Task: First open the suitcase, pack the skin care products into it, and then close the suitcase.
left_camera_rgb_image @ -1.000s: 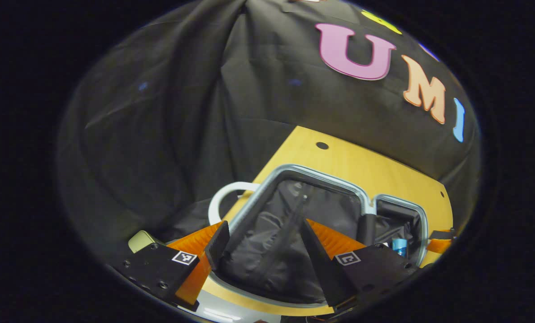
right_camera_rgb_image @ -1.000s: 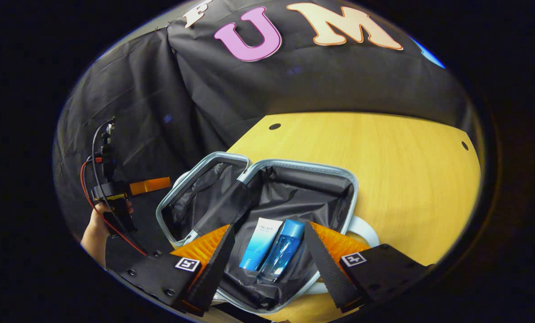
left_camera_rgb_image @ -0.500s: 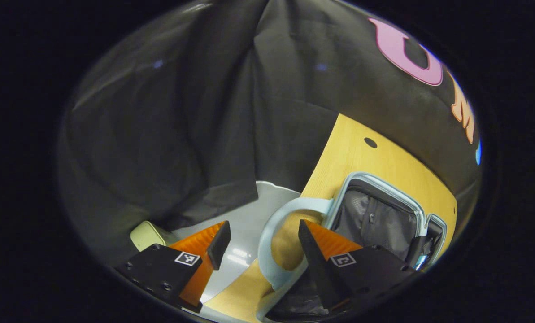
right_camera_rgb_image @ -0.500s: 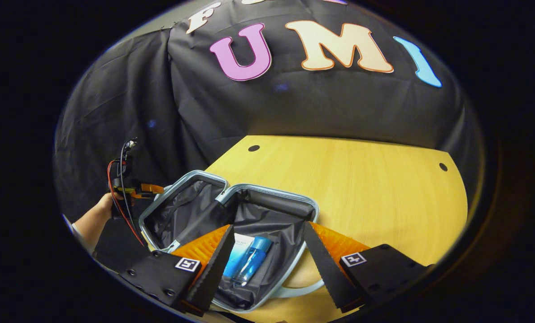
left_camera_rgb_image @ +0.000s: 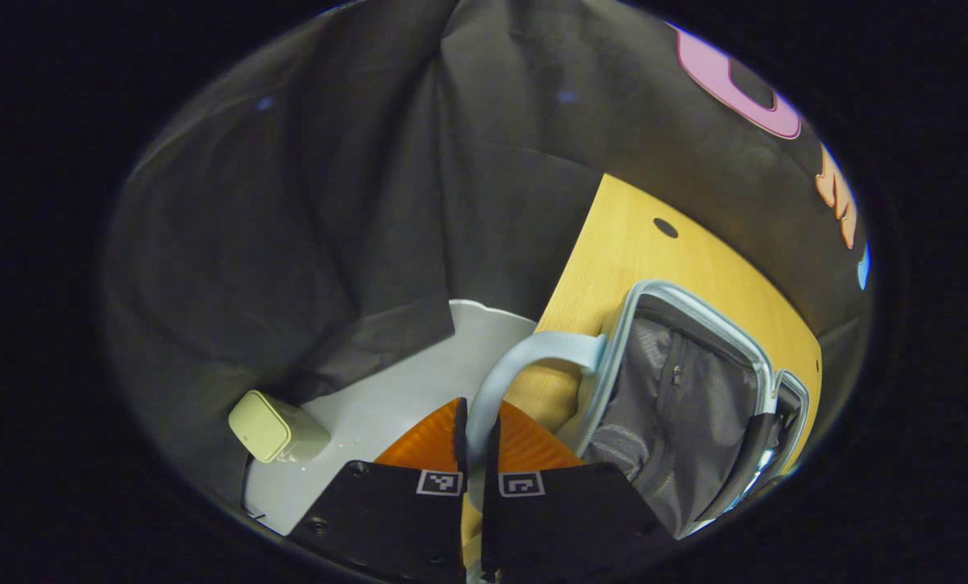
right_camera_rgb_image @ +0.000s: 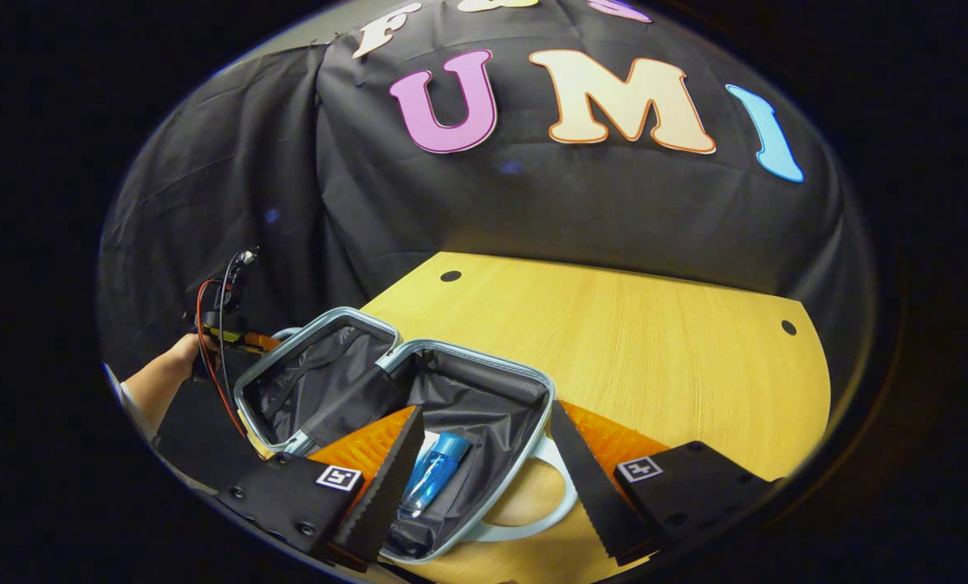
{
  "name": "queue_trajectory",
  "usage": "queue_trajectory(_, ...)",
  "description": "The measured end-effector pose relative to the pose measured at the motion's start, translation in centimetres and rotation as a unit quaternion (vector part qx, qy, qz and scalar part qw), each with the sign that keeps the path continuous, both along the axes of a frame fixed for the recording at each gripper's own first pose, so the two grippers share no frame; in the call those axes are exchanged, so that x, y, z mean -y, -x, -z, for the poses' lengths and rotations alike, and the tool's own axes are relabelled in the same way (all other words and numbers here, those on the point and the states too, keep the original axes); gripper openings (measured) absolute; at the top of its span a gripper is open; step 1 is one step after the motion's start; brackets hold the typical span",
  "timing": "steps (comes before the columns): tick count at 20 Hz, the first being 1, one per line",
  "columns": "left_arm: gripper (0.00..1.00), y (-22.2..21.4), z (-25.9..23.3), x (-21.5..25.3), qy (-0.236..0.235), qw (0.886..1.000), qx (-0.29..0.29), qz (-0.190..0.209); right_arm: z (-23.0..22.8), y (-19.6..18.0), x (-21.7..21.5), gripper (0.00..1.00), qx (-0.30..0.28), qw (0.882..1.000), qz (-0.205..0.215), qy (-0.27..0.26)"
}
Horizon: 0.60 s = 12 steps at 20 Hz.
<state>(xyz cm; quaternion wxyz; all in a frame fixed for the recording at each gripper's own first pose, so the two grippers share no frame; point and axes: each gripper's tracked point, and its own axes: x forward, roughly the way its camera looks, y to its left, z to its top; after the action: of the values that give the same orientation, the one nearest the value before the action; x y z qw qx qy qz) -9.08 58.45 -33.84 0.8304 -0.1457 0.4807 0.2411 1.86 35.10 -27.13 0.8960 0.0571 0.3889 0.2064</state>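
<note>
The suitcase point(right_camera_rgb_image: 484, 357) lies open on the wooden table, pale blue rim, black lining in both halves. A blue bottle point(right_camera_rgb_image: 431, 478) lies in the near half, partly behind one of my right fingers point(right_camera_rgb_image: 390, 478). My right gripper point(right_camera_rgb_image: 488, 478) hovers open above that half and its handle point(right_camera_rgb_image: 532, 519), holding nothing. In the left gripper view, my left gripper point(left_camera_rgb_image: 477, 442) is shut on the pale blue handle point(left_camera_rgb_image: 524, 357) of the other half point(left_camera_rgb_image: 694, 304). The right gripper view shows the left gripper point(right_camera_rgb_image: 236, 337) at the far left, held by a hand point(right_camera_rgb_image: 163, 377).
The table point(right_camera_rgb_image: 613, 341) stretches bare to the right and behind the case, with small holes point(right_camera_rgb_image: 451, 276) near its far edge. Below the table's left side lies a white surface point(left_camera_rgb_image: 386, 389) with a small pale green box point(left_camera_rgb_image: 268, 426).
My left gripper has moved off the lining to the handle and shut on it. My right gripper has drawn back a little from the near half, staying open.
</note>
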Motion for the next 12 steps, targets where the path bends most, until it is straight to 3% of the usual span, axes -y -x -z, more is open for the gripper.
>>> queue_trajectory(6, 0.01, -0.6, -8.7, 2.4, -0.068, 0.996, 0.046, 0.037, -2.1, -0.4, 0.1, 0.98, 0.05, 0.998, -0.03, -0.021)
queue_trajectory(11, 0.01, -2.5, -16.6, 7.8, -0.123, 0.985, 0.092, 0.084, -3.9, -0.2, 1.9, 0.98, 0.078, 0.995, -0.043, -0.05)
queue_trajectory(12, 0.01, -2.8, -18.0, 9.3, -0.128, 0.983, 0.098, 0.092, -4.1, 0.0, 2.5, 0.94, 0.082, 0.994, -0.043, -0.054)
